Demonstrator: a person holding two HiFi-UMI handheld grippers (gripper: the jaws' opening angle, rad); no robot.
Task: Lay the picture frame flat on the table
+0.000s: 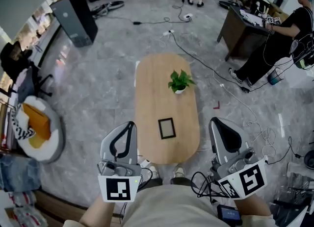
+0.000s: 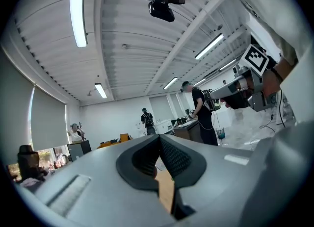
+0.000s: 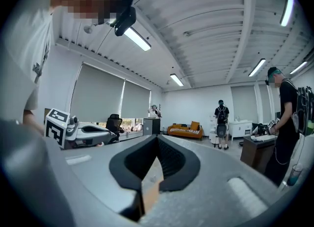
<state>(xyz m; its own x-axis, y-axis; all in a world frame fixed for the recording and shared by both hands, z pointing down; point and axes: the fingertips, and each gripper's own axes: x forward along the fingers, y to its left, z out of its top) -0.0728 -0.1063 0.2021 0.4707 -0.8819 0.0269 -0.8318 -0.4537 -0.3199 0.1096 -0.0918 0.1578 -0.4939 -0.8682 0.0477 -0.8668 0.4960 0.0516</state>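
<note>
A small black picture frame lies flat on the oval wooden table, near its near end. Both grippers are held up close to my body, short of the table's near edge. My left gripper is to the frame's left, its jaws meeting at the tips with nothing between them. My right gripper is to the frame's right, likewise shut and empty. The left gripper view shows the closed tips pointing up towards the ceiling; the right gripper view shows its closed tips aimed across the room.
A potted green plant stands mid-table beyond the frame. Cables trail over the grey floor at right, towards a dark desk where a person sits. A black cabinet stands at far left, and a cushioned chair at near left.
</note>
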